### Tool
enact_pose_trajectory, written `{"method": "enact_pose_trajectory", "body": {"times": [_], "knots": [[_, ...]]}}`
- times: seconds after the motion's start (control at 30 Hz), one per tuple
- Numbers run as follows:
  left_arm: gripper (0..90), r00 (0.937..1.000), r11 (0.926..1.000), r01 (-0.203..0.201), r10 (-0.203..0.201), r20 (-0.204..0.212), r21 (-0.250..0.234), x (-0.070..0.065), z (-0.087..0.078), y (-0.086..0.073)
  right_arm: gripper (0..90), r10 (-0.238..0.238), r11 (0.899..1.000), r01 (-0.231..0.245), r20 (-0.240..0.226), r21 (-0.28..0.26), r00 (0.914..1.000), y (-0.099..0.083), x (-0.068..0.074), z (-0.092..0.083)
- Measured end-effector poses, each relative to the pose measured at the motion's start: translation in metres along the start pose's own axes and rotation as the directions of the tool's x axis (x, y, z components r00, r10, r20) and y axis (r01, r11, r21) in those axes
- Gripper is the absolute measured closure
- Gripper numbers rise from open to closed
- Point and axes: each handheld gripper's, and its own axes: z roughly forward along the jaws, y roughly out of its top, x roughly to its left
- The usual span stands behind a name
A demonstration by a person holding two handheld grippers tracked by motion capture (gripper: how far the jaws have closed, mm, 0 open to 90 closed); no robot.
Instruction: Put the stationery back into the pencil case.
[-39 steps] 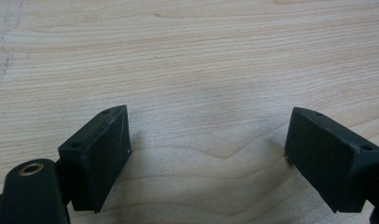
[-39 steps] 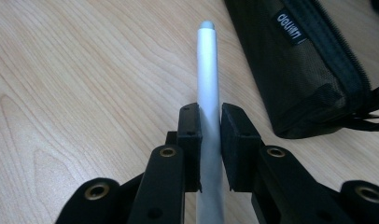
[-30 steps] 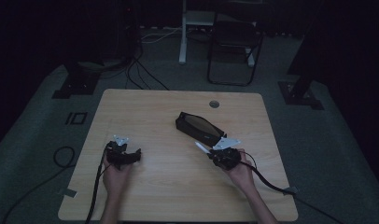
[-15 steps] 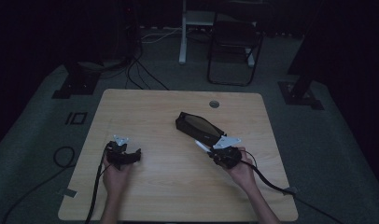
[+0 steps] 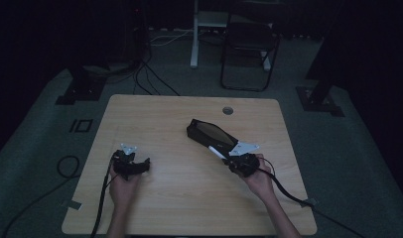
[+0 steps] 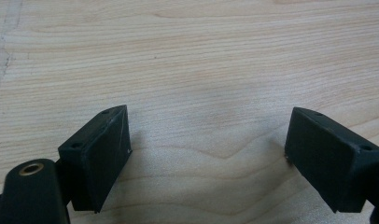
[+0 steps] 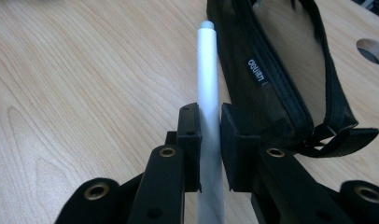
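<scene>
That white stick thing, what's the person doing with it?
A person holds a gripper in each hand at a wooden table. The right gripper has its fingers shut on a white pen, right beside an open black pencil case. The left gripper rests open over bare wood, holding nothing.

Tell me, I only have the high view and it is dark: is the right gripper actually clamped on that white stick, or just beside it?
Observer: Clamped. In the right gripper view the right gripper has both pads pressed on the white pen.
Operator: Is the pouch open?
Observer: Yes, the black pencil case is unzipped, with its opening right of the pen.
Operator: And the left gripper?
Observer: The left gripper is open with bare table between its jaws.
</scene>
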Motion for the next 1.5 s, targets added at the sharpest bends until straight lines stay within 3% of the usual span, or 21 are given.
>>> {"method": "enact_pose_trajectory", "body": {"times": [0.53, 1.1, 1.5], "knots": [[14.7, 1.0, 1.0, 0.0, 0.0, 0.0, 0.0, 0.0, 0.0, 0.0, 78.5, -0.034, 0.999, 0.034, 0.007, -0.004, 0.9994, 0.009, -0.003, -0.007], [14.7, 1.0, 1.0, 0.0, 0.0, 0.0, 0.0, 0.0, 0.0, 0.0, 78.6, -0.028, 0.999, 0.029, 0.01, -0.021, 0.9996, 0.013, -0.011, -0.016], [14.7, 1.0, 1.0, 0.0, 0.0, 0.0, 0.0, 0.0, 0.0, 0.0, 78.5, -0.049, 0.998, 0.05, 0.02, -0.034, 0.9986, 0.022, -0.014, -0.021]]}}
